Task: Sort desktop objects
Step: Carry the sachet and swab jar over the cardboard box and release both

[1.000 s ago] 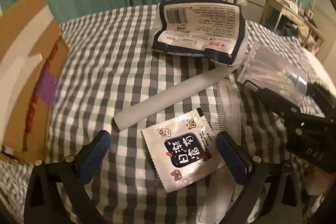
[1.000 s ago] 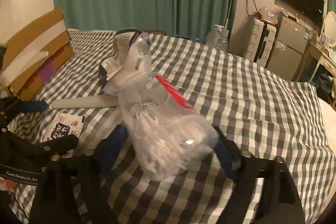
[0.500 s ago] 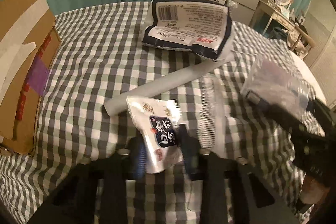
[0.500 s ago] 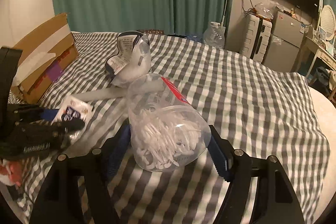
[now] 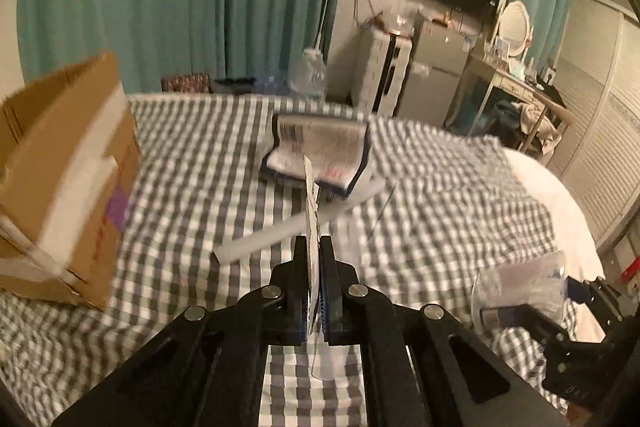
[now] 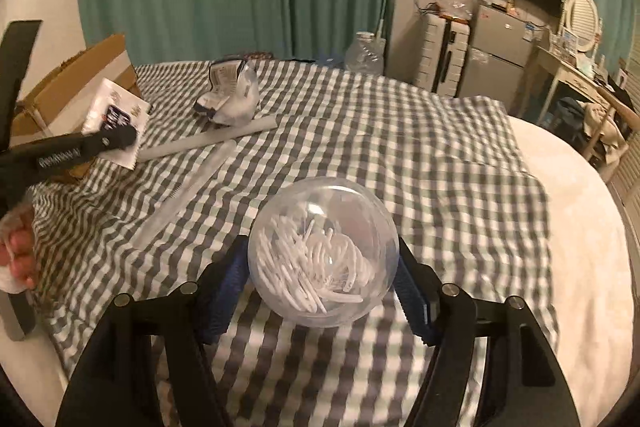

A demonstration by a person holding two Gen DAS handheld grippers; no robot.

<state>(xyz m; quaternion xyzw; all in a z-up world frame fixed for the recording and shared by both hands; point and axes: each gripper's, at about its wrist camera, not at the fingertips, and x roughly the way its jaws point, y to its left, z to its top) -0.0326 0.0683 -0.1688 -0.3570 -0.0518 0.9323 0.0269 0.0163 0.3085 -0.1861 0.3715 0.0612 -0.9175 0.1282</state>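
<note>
My left gripper (image 5: 315,247) is shut on a small white sachet with a dark label (image 5: 310,203), held edge-on above the checked bedspread; it also shows in the right wrist view (image 6: 114,117), lifted near the cardboard box (image 6: 76,83). My right gripper (image 6: 320,263) is shut on a clear round jar of white floss picks (image 6: 323,251), held above the bedspread. The jar also shows at the right of the left wrist view (image 5: 524,283). A navy-and-white pouch (image 5: 320,155), a white tube (image 5: 296,227) and a clear plastic sleeve (image 6: 188,187) lie on the bed.
An open cardboard box (image 5: 64,179) stands at the left edge of the bed. The checked bedspread (image 6: 400,155) covers the bed. A water bottle (image 6: 366,57), drawers, a small fridge and a dressing table stand behind it by the teal curtain.
My left gripper closed on the sachet and lifted it off the bedspread toward the box. My right gripper raised the jar and turned it so its bottom faces the camera.
</note>
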